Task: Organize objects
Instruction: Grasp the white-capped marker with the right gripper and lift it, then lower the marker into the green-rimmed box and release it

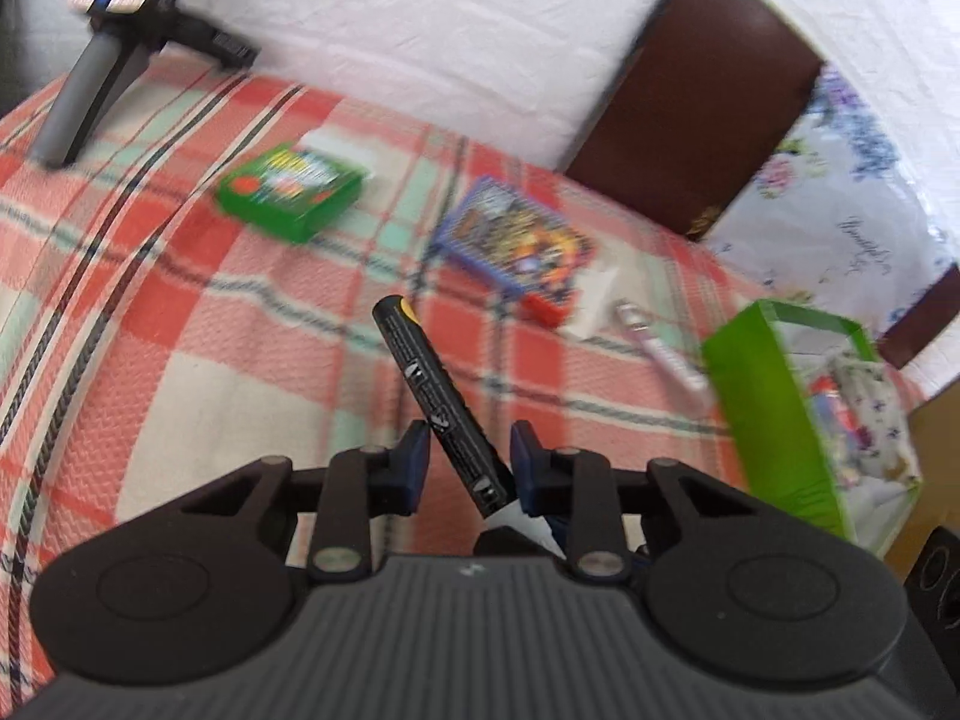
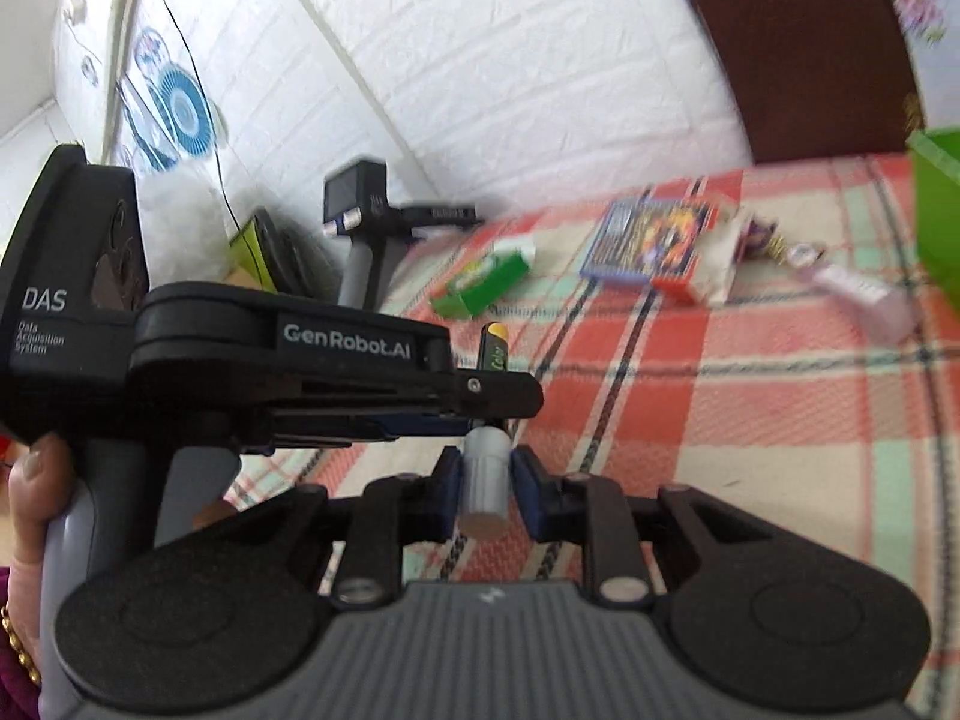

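My left gripper (image 1: 471, 456) holds a black marker (image 1: 438, 402) with a yellow end, tilted up to the left, its white tip towards the camera. The jaws stand fairly wide; the marker leans on the right pad. My right gripper (image 2: 486, 480) is shut on the marker's grey cap (image 2: 483, 480). The left gripper (image 2: 336, 360) crosses just in front of it, with the marker (image 2: 495, 348) sticking up. A green box (image 1: 291, 189), a blue card box (image 1: 516, 240) and a lilac pen (image 1: 663, 354) lie on the plaid cloth (image 1: 210, 324).
A green bag (image 1: 774, 414) with items inside stands at right, beside a cardboard box (image 1: 936, 438). A brown chair back (image 1: 696, 102) is behind the table. A third gripper device (image 1: 114, 30) stands at far left. A white brick wall (image 2: 510, 60) lies beyond.
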{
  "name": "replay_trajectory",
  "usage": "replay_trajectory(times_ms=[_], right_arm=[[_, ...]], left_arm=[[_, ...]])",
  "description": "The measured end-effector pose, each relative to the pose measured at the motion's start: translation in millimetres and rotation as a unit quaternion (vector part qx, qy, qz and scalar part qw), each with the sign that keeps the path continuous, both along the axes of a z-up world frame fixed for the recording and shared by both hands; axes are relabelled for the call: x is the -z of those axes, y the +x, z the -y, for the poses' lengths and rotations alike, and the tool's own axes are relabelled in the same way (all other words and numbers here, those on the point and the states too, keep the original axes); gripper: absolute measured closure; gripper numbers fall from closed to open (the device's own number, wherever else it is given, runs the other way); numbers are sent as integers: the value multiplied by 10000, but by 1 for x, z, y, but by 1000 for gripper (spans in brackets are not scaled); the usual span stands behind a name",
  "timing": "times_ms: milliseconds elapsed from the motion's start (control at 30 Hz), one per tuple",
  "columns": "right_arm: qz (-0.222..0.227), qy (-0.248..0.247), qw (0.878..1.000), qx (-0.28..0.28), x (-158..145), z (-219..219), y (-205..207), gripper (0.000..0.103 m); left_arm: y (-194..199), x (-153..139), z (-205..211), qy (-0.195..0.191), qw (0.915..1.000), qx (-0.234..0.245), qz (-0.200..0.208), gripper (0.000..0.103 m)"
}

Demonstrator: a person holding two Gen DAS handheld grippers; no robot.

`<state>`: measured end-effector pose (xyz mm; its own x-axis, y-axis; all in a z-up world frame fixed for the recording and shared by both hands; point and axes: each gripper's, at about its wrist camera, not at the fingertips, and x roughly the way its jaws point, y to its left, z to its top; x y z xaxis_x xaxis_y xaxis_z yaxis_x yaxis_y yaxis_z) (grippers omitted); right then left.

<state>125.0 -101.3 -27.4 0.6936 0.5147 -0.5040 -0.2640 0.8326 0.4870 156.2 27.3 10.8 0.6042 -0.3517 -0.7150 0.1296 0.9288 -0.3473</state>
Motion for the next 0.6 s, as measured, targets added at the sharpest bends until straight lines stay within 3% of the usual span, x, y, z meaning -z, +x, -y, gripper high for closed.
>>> replay_trajectory(times_ms=[300, 600], right_arm=[[1099, -459, 9883, 948, -48, 70, -54, 83], [1126, -636, 9716, 1982, -41, 158, -84, 83]], left_arm=[[-23, -54, 103, 159, 9914, 993, 832, 73], [-26, -47, 217, 496, 9734, 2015, 975, 73]])
